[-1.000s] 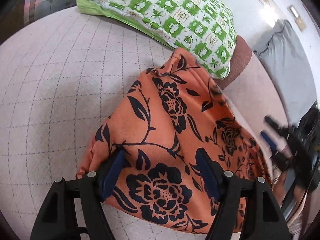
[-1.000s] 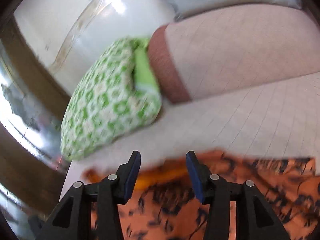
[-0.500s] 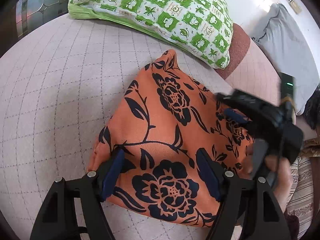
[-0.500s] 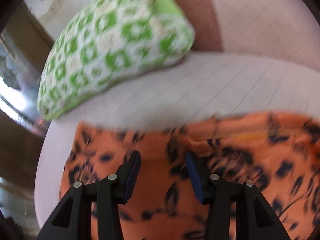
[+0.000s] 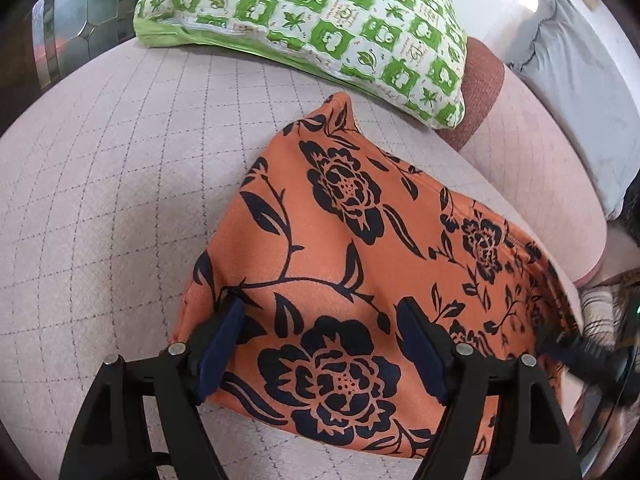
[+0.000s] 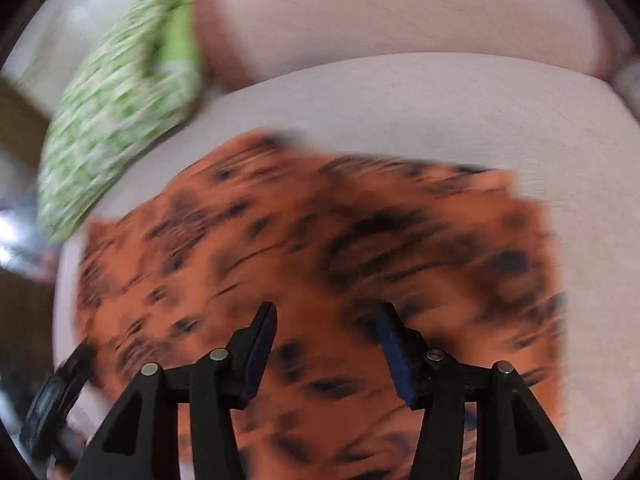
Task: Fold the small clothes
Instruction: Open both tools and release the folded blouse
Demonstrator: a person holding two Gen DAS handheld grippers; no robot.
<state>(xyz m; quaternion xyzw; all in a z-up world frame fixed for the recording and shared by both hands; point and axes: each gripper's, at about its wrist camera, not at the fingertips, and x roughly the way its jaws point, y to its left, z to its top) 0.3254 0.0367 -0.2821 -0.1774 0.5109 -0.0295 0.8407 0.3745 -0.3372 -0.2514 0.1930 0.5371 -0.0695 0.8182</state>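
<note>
Here, an orange floral garment (image 5: 352, 264) lies folded on a pale sofa seat (image 5: 120, 184). The left claw (image 5: 320, 344) and right claw (image 6: 326, 346), jaws just widening, hover empty above it. Next probably calls for gripping an edge for another fold.

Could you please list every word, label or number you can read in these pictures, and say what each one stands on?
None can be read.
Green-and-white pillow: small lettering in some white squares, too small to make out.
Orange floral garment: only black flowers, no text.
Right wrist view: too blurred to read anything.
</note>
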